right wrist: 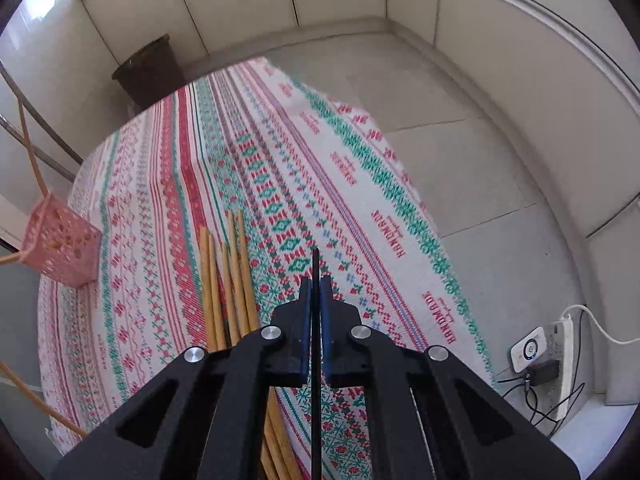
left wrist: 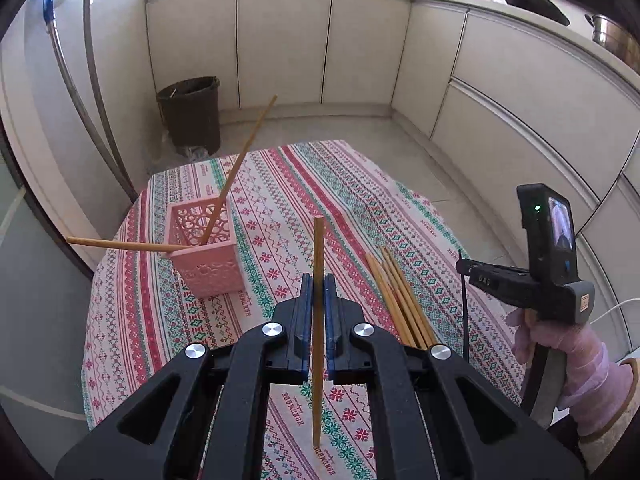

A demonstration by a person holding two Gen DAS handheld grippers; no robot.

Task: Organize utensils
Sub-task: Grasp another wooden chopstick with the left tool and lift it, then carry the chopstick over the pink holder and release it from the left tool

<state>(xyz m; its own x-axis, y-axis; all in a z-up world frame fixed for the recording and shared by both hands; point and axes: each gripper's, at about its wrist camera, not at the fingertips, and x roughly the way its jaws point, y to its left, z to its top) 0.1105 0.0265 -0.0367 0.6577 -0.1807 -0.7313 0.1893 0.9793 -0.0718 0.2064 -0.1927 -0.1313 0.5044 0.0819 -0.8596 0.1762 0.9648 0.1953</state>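
Note:
My left gripper [left wrist: 318, 280] is shut on a wooden chopstick [left wrist: 318, 320] and holds it upright above the patterned tablecloth [left wrist: 280, 208]. A pink perforated holder [left wrist: 204, 252] stands to its left with two wooden chopsticks [left wrist: 240, 164] leaning out of it. Several wooden chopsticks [left wrist: 396, 296] lie on the cloth to the right. My right gripper [right wrist: 315, 284] is shut on a thin black chopstick [right wrist: 315, 360], held upright right of the pile [right wrist: 232, 280]. The holder [right wrist: 60, 248] shows at the left in the right wrist view.
The table is round, with its edge near the holder. A dark bin [left wrist: 192, 114] stands on the floor by white cabinets [left wrist: 280, 40]. A power strip and cables [right wrist: 556, 360] lie on the floor at the right.

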